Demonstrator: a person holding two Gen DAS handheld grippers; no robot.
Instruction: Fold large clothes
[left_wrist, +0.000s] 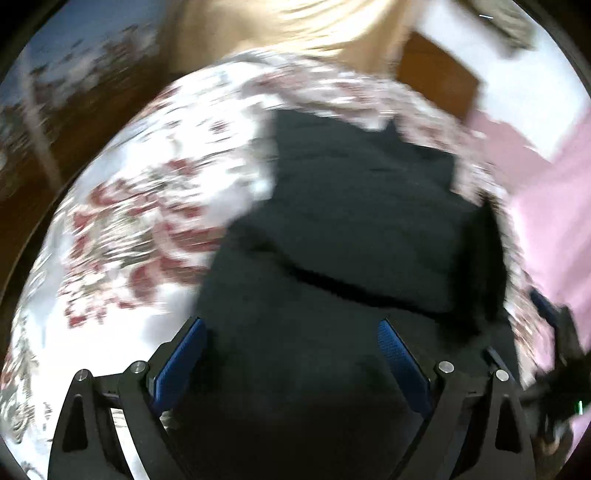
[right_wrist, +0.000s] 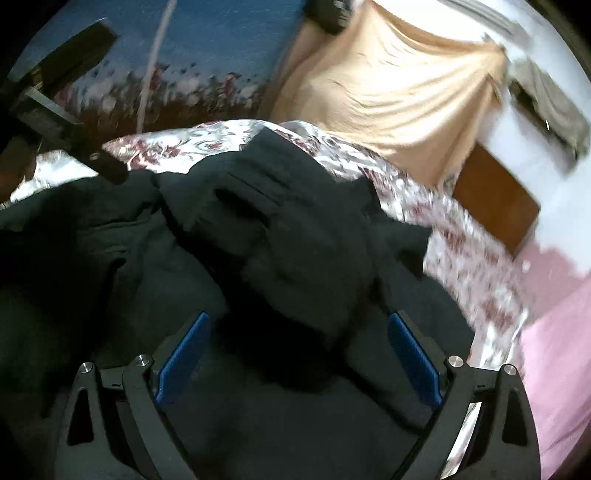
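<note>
While both views were smeared with blur, we saw the black garment (left_wrist: 351, 221) lying bunched on the floral bedspread (left_wrist: 147, 206) of the bed. Our left gripper (left_wrist: 291, 354) hung over it with jaws spread wide and nothing between the blue pads (left_wrist: 181, 362). Our right gripper (right_wrist: 299, 354) likewise stood wide open above the dark folds, gripping nothing. A beige curtain (right_wrist: 399, 88) hung beyond.
</note>
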